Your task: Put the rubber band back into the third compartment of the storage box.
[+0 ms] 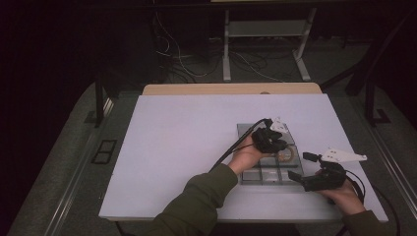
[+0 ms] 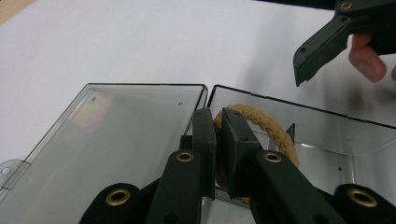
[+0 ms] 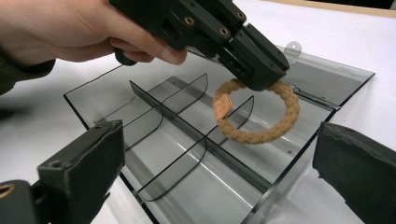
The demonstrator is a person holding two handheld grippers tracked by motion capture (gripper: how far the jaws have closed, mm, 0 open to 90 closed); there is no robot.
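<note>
So the thing in hand is a tan braided rope ring (image 3: 261, 112), like a chunky woven bracelet, with a small orange-ish tag wrapped on one side. It's pinched at its top edge by the left gripper (image 3: 254, 74), jaws closed on the cord, so it hangs tilted over the far end compartment of a clear smoky plastic organizer box (image 3: 154, 140). I can't tell if the ring's lower edge touches the box floor. The box sits open, lid (image 2: 116, 135) folded flat beside it, thin dividers splitting it into compartments.
</note>
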